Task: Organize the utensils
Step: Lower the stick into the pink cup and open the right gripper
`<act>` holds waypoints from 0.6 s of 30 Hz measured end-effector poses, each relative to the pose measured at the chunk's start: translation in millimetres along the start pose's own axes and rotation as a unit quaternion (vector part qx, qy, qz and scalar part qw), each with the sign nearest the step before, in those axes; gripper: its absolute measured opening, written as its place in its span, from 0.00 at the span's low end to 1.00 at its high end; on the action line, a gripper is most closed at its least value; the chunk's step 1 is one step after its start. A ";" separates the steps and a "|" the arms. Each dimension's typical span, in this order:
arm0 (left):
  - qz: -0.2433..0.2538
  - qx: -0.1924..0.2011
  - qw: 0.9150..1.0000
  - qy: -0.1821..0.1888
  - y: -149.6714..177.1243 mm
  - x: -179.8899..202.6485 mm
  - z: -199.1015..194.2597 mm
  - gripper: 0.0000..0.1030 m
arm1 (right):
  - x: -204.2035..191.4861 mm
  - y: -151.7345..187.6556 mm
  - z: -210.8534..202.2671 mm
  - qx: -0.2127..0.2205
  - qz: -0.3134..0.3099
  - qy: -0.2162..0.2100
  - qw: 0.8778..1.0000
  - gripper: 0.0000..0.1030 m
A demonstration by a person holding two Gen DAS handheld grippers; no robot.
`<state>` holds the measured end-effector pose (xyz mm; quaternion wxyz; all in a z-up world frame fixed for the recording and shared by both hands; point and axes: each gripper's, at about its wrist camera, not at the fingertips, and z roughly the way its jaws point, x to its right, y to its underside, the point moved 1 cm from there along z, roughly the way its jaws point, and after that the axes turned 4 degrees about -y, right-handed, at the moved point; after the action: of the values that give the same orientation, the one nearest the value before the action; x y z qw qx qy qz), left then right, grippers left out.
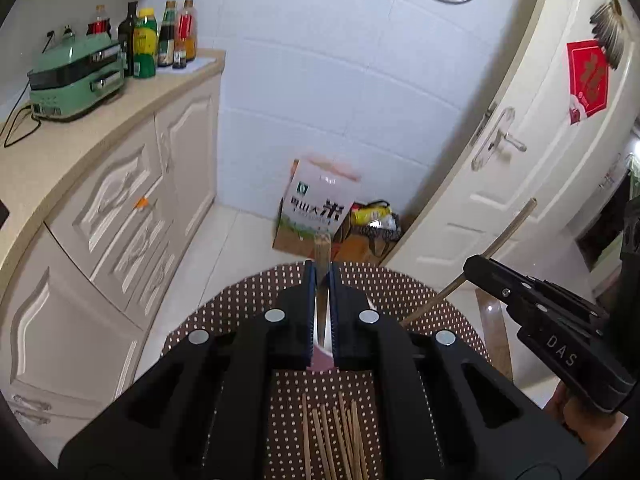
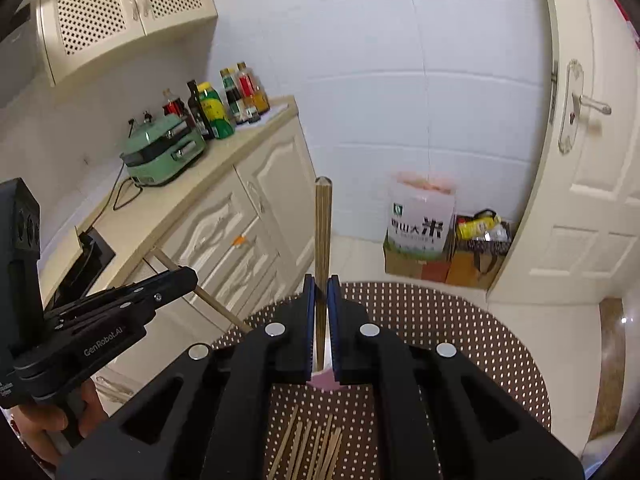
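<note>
Currently left gripper (image 1: 322, 276) and right gripper (image 2: 321, 280) each clamp one chopstick (image 2: 323, 236) above the dotted table (image 2: 460, 320); loose chopsticks (image 1: 336, 436) lie near. Risk: thin sticks pivot, slipping out.

Green cooker (image 1: 76, 76), sauce bottles (image 1: 160, 38), rice bag (image 1: 318, 200)

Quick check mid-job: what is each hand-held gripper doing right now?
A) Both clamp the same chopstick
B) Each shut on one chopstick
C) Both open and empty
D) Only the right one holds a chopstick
B: the left hand-held gripper is shut on one chopstick, and the right hand-held gripper on another chopstick; more chopsticks lie on the dotted mat.
</note>
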<state>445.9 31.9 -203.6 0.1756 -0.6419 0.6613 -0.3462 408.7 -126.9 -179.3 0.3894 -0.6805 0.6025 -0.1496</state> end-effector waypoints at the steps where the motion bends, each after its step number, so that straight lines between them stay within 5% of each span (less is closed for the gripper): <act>1: -0.002 -0.006 1.000 0.003 2.2 -0.9 1.7 0.07 | -0.1 2.4 1.0 -0.003 0.000 0.000 1.000 0.05; 11: 0.014 -0.043 0.999 -0.001 13.0 4.2 8.5 0.09 | -0.5 21.5 16.3 -0.046 0.006 0.007 0.999 0.06; 15: 0.015 -0.048 0.999 -0.002 17.5 4.9 7.6 0.55 | 1.2 23.9 16.8 -0.054 0.013 0.008 0.998 0.08; 18: 0.019 -0.046 0.999 0.000 19.4 5.4 3.5 0.55 | 0.1 24.6 14.3 -0.054 0.013 0.009 0.998 0.08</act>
<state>433.5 24.7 -218.2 0.1528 -0.6366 0.6885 -0.3120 401.0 -121.3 -206.1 0.3484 -0.6916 0.6216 -0.1178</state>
